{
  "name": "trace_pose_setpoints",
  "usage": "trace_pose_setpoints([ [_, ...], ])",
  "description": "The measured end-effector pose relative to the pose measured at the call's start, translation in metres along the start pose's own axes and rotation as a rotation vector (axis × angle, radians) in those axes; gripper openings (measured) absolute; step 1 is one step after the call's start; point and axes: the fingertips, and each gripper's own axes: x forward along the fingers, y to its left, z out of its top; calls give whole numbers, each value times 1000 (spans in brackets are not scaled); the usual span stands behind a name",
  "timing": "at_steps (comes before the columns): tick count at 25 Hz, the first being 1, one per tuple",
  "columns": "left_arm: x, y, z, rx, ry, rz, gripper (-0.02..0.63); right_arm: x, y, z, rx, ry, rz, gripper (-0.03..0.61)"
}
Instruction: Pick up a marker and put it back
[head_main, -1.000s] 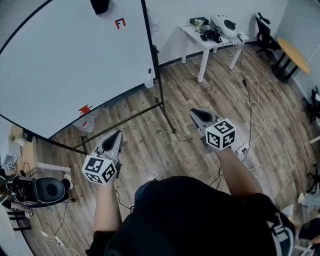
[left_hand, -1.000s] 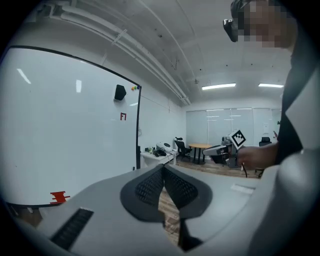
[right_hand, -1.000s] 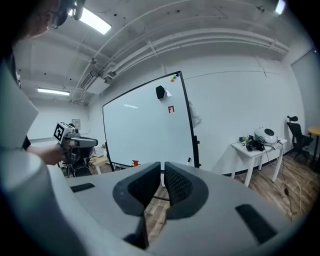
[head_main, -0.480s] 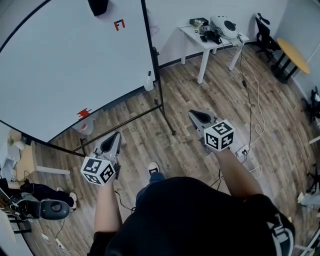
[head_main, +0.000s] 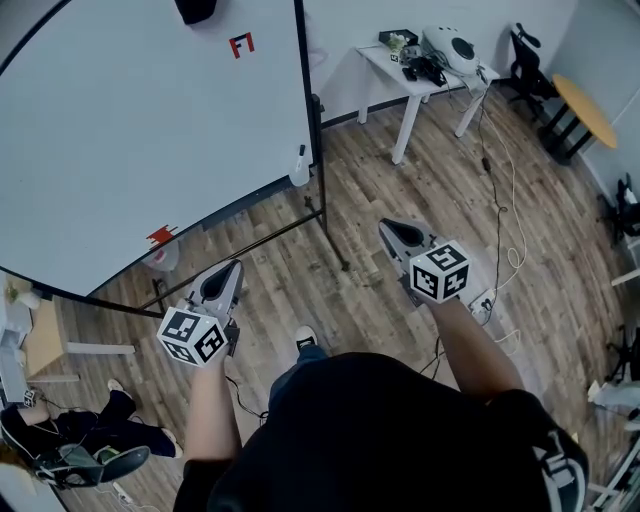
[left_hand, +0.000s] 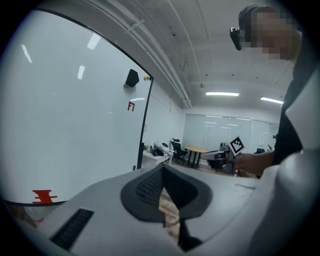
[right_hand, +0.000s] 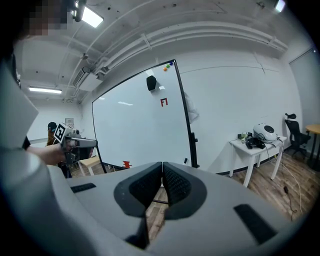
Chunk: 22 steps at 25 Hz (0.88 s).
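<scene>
Left claw (head_main: 233, 268), right claw (head_main: 387, 227) closed, empty; red marker (head_main: 160, 237), perhaps, well ahead on whiteboard (head_main: 150, 120)

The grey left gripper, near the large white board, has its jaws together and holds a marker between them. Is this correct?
Only the last part is wrong. The grey left gripper, near the large white board, has its jaws together but holds nothing: the left gripper view shows only wooden floor in the gap below the pads' tips.
</scene>
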Motion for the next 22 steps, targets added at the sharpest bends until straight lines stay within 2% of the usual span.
trace_pose_setpoints([
  [22,68,141,13,-28,37,-114,11,137,-16,27,20,50,-79,-3],
])
